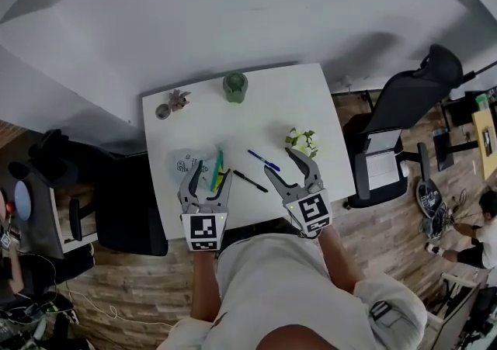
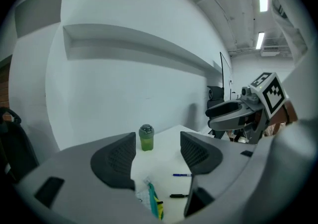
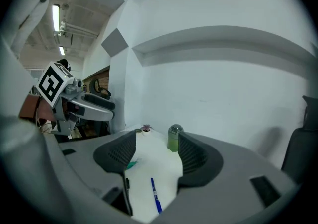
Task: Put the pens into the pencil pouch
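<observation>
A blue pen (image 1: 264, 160) and a black pen (image 1: 250, 181) lie on the white table (image 1: 272, 104) near its front edge. A translucent pencil pouch (image 1: 194, 164) with a green and yellow thing in it lies to their left. My left gripper (image 1: 211, 174) hovers open over the pouch's near end. My right gripper (image 1: 281, 164) stands open just right of the pens. In the left gripper view, the pouch (image 2: 154, 201), black pen (image 2: 179, 195) and blue pen (image 2: 183, 174) lie ahead of the open gripper (image 2: 158, 151). In the right gripper view, the blue pen (image 3: 155, 195) lies between the open gripper (image 3: 151, 151) jaws.
A green bottle (image 1: 235, 86) stands at the table's far edge and a small potted plant (image 1: 172, 102) at the far left corner. A green and white object (image 1: 303, 140) sits by the right gripper. Black office chairs (image 1: 404, 108) flank the table.
</observation>
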